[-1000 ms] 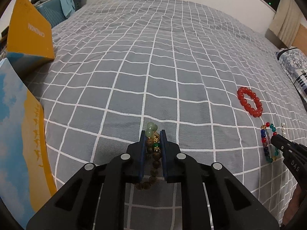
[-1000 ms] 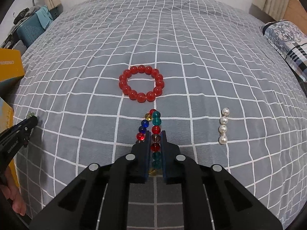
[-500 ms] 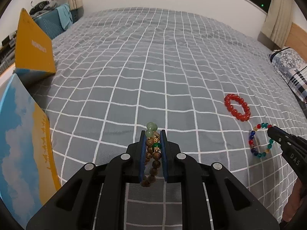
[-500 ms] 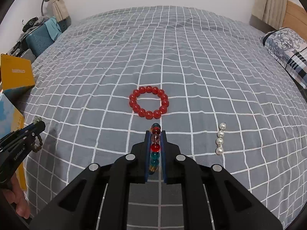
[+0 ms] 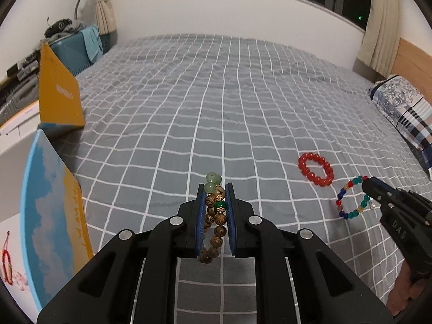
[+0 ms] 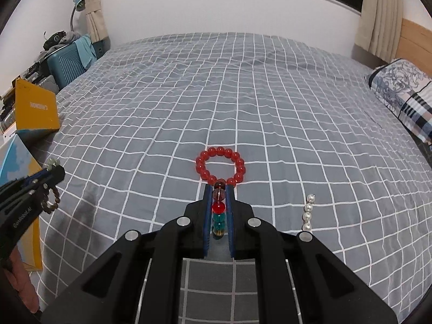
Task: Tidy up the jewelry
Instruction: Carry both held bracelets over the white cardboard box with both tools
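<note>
My left gripper (image 5: 214,189) is shut on a brown wooden-bead bracelet (image 5: 214,224) with pale green beads at its top, lifted off the grey checked bedspread (image 5: 216,108). My right gripper (image 6: 218,189) is shut on a multicoloured bead bracelet (image 6: 218,216), which hangs as a loop (image 5: 353,202) in the left wrist view. A red bead bracelet (image 6: 220,166) lies flat on the bed just beyond the right gripper. A short string of pearls (image 6: 308,212) lies to its right.
At the bed's left edge an open box with a sky-printed lid (image 5: 51,216) holds a red cord bracelet (image 5: 6,267). An orange box (image 5: 58,94) stands behind it. A patterned pillow (image 6: 405,97) lies at the right. A teal suitcase (image 6: 67,62) stands beyond the bed.
Both grippers have risen from the bed, each lifting its bracelet clear of the cover, and both views have tilted up toward the far wall.
</note>
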Available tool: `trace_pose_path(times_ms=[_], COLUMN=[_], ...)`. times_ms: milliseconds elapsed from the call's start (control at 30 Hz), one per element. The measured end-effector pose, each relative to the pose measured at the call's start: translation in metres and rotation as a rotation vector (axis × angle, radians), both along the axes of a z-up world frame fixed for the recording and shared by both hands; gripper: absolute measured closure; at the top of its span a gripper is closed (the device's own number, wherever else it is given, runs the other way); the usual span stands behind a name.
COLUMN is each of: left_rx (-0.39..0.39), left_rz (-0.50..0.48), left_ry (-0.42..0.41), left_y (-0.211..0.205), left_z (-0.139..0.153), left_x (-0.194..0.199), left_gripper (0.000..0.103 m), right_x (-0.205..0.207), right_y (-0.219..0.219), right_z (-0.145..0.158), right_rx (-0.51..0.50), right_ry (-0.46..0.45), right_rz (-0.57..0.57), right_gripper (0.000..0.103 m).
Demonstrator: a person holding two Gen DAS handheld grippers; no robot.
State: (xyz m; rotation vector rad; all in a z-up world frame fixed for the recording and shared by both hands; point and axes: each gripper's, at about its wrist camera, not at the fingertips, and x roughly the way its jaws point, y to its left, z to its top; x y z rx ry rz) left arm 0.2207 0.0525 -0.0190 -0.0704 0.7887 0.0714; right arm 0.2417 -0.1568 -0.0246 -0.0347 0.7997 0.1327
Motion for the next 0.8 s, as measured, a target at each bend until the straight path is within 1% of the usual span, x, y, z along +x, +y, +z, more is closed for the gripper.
trace_pose_path(times_ms=[167, 233, 367, 500, 567, 667, 800], left_rx=[0.018, 0.028, 0.02, 0.035, 0.045, 0.042, 0.058], left_rz=[-0.003, -0.02, -0.038, -0.045, -0.046, -0.055, -0.053], left_ry=[-0.055, -0.067, -0.085, -0.107, -0.111, -0.112, -0.117], left_y=[-0.001, -0.003, -0.007, -0.009, -0.01, -0.009, -0.007], left_z=[0.01, 0.013, 0.019, 0.027, 0.03, 0.036, 0.044], left_x=[-0.007, -0.007, -0.012, -0.017, -0.019, -0.023, -0.031], left_gripper=[0.09, 0.09, 0.09, 0.09, 0.09, 0.09, 0.09], right_x=[-0.006, -0.009, -0.015, -0.019, -0.02, -0.024, -0.031], right_y=[0.004, 0.006, 0.006, 0.007, 0.009, 0.012, 0.015], right_z=[0.005, 0.009, 0.014, 0.018, 0.019, 0.024, 0.032], right_rx=[-0.014, -0.015, -0.021, -0.01, -0.001, -0.008, 0.01], right_ry=[-0.044, -0.063, -0.087, -0.074, -0.061, -0.065, -0.058], right_rz=[-0.002, -0.008, -0.021, -0.041, -0.046, -0.051, -0.06], right_gripper=[0.094, 0.094, 0.094, 0.094, 0.094, 0.094, 0.094])
